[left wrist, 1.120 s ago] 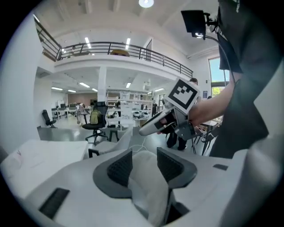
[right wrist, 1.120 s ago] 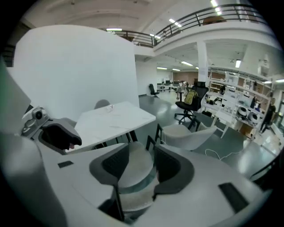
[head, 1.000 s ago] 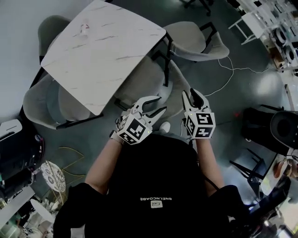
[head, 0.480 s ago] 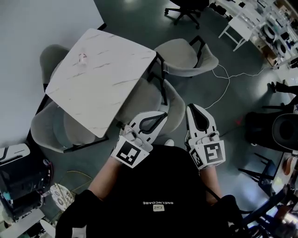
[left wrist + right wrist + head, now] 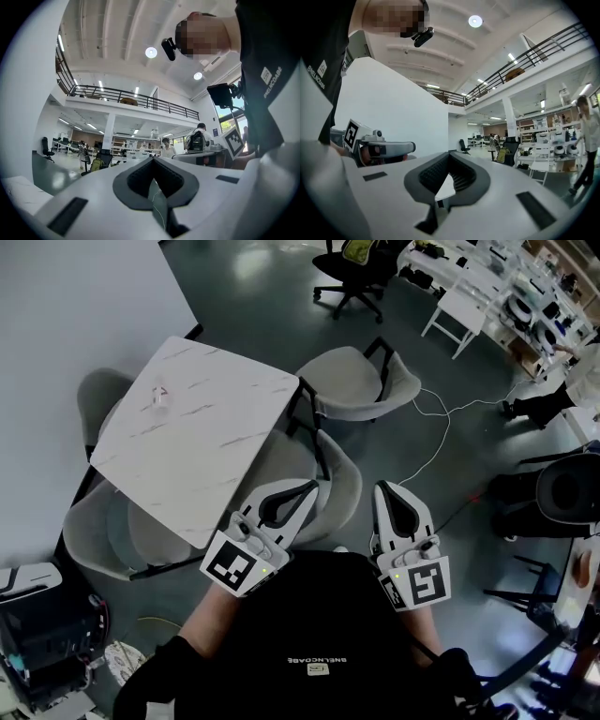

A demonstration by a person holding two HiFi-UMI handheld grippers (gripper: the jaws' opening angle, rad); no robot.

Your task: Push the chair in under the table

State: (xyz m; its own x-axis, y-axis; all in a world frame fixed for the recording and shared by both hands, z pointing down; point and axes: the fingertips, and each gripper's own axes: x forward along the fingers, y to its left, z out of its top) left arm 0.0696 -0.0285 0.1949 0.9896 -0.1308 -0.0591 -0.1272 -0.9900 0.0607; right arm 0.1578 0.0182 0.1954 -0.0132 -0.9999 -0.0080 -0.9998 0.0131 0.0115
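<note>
The chair (image 5: 339, 479) sits beneath left hand-held gripper (image 5: 310, 487), beside right hand-held gripper (image 5: 382, 487).

The square white table top (image 5: 187, 437) looks smooth, like grey-veined marble or laminate, with a soft sheen. The rounded grey chair (image 5: 345, 488) beside it wears matt cloth over a thin black frame that looks like metal. The dark grey floor (image 5: 253, 296) is polished and mirrors the lamps. The left gripper (image 5: 302, 491) and the right gripper (image 5: 386, 491) are matt white plastic, with ribbed black pads (image 5: 140, 180).
</note>
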